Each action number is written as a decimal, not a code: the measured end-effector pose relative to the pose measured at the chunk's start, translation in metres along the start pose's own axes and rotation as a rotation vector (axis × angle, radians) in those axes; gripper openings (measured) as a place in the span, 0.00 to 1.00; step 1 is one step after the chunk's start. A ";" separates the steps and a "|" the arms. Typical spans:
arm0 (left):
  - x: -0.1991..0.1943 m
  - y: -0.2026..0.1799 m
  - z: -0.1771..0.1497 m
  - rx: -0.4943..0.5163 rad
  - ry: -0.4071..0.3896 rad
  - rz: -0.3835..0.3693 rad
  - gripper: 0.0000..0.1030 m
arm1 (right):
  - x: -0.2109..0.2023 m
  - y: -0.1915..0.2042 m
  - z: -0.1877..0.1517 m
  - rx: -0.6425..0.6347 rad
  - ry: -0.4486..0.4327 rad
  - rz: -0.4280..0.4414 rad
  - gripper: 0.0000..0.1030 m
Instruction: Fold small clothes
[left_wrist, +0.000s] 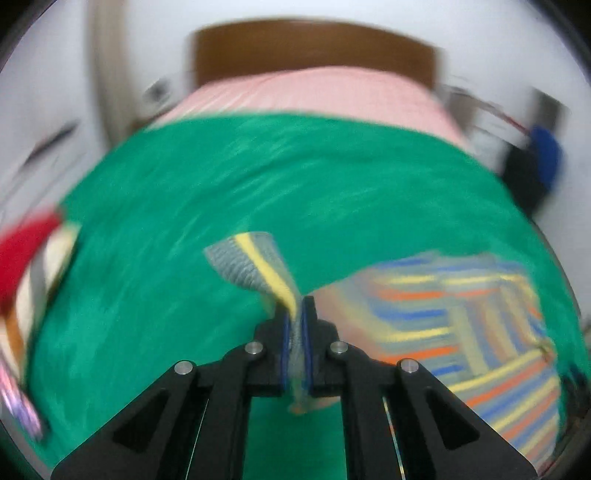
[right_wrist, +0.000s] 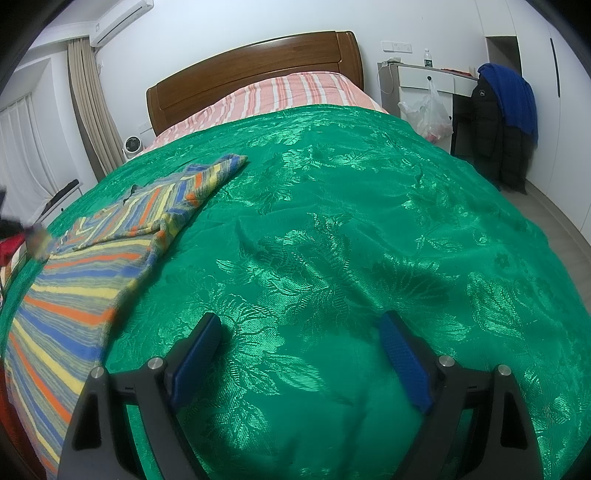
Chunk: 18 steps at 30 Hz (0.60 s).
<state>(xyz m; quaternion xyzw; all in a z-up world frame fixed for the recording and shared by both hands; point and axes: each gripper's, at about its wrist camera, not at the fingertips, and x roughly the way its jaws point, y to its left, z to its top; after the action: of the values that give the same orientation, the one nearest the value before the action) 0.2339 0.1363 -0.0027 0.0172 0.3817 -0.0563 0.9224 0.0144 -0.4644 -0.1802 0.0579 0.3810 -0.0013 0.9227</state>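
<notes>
Right tool (right_wrist: 299, 354) gapes over green bedspread (right_wrist: 332, 221), striped garment (right_wrist: 92, 258) leftward.

We see a big bed (right_wrist: 332, 221) with a shiny green cover and a brown wooden headboard (right_wrist: 255, 70) against a white wall (right_wrist: 258, 22). On our left are tall curtains (right_wrist: 92, 107) and an air conditioner (right_wrist: 118, 20) up high. On our right a white desk (right_wrist: 432, 77) stands beside a chair with dark coats (right_wrist: 506, 122).
</notes>
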 end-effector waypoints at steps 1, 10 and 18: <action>-0.006 -0.026 0.009 0.051 -0.019 -0.033 0.05 | 0.000 0.000 0.000 0.000 0.000 0.000 0.84; 0.043 -0.205 -0.011 0.266 0.144 -0.256 0.78 | 0.000 0.000 0.000 -0.001 0.001 -0.001 0.84; 0.077 -0.148 -0.021 -0.014 0.141 -0.226 0.93 | 0.000 0.000 0.000 0.001 -0.002 0.004 0.85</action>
<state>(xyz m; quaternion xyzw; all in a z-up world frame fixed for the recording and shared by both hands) 0.2558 -0.0157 -0.0706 -0.0283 0.4455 -0.1559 0.8812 0.0144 -0.4645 -0.1803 0.0594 0.3802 0.0004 0.9230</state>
